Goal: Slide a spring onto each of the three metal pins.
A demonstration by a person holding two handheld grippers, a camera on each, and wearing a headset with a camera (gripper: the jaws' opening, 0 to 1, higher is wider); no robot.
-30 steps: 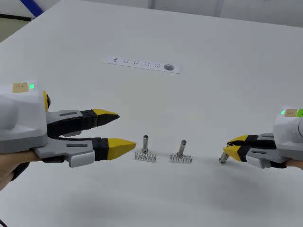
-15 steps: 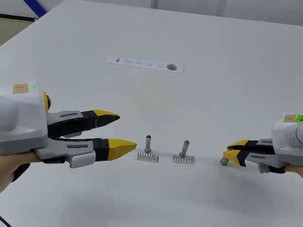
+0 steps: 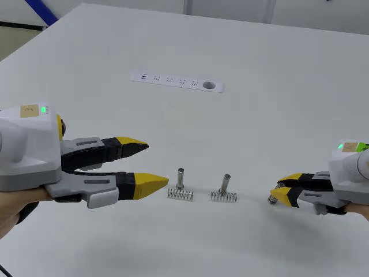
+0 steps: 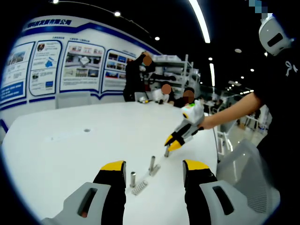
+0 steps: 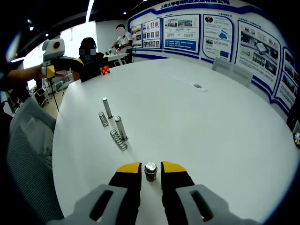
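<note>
Two metal pins (image 3: 180, 178) (image 3: 225, 183) stand upright mid-table, each with a spring lying in front: one spring (image 3: 180, 195), another spring (image 3: 223, 197). A third pin (image 3: 271, 199) stands at the right, and my right gripper (image 3: 281, 189) is shut around it; the right gripper view shows that pin's top (image 5: 150, 169) between the yellow tips. My left gripper (image 3: 152, 164) hovers open just left of the pins, which stand ahead of its spread jaws as pin (image 4: 133, 179) and pin (image 4: 152, 163).
A white power strip (image 3: 176, 81) lies flat farther back on the white table (image 3: 277, 104). People stand past the table's far edge (image 4: 140, 70). A mesh chair (image 5: 28, 154) sits beside the table.
The right gripper has drawn slightly right and down with the third pin, which went from tilted to upright on the table. The left gripper stays open in place.
</note>
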